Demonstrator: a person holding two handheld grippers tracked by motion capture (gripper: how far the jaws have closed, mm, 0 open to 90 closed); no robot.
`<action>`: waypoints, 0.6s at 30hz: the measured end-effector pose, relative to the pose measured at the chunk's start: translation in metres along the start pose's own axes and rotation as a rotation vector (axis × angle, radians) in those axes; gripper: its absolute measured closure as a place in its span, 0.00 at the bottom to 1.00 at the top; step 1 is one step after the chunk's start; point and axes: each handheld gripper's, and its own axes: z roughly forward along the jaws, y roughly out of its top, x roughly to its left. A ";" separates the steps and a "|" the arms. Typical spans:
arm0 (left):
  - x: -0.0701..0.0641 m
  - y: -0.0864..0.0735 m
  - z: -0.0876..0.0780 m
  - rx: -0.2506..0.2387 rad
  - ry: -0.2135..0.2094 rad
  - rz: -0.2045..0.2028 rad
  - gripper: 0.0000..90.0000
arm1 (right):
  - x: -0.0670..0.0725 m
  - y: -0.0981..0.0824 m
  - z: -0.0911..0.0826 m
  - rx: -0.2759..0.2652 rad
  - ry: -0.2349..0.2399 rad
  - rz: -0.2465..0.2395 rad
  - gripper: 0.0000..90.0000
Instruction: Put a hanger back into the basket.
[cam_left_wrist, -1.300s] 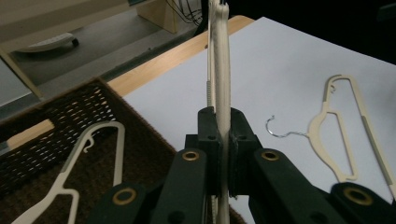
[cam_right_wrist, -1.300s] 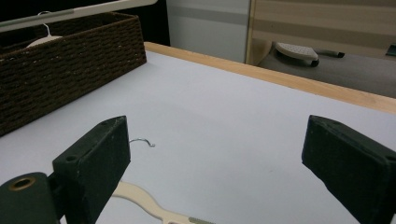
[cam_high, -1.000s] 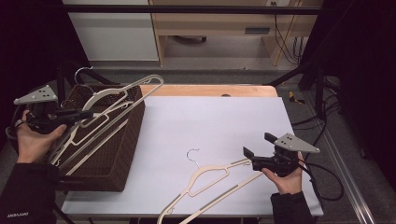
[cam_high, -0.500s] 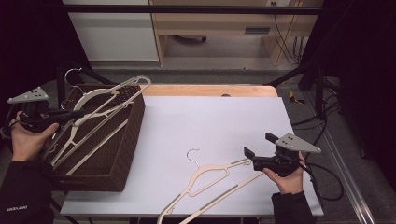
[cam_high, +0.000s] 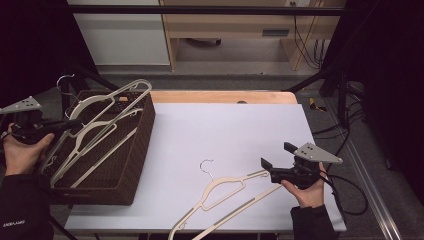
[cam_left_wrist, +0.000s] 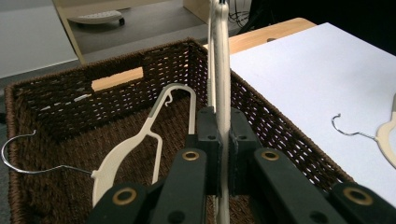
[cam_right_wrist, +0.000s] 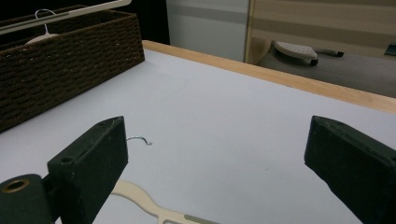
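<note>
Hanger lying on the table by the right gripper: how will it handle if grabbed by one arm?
The hanger is thin and long, so probably light and fairly stiff. Gripped near one end, it would likely swing or droop. It lies flat on the smooth white table, so a push probably slides it.

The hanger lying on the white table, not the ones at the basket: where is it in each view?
High view: hanger low centre, left of the right gripper.
Left gripper view: its hook at the right edge.
Right gripper view: hook and neck at lower left.
Shared landmark: the brown wicker basket.
</note>
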 end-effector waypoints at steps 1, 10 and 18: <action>0.000 0.000 0.001 0.005 0.009 0.001 0.96 | 0.000 0.000 0.000 0.001 -0.001 0.000 0.07; 0.005 -0.005 0.012 0.051 0.039 0.002 0.96 | 0.000 -0.001 0.001 0.006 0.001 -0.005 0.07; 0.015 -0.030 0.020 0.132 0.055 -0.026 0.96 | 0.000 -0.001 0.003 0.010 -0.004 -0.003 0.07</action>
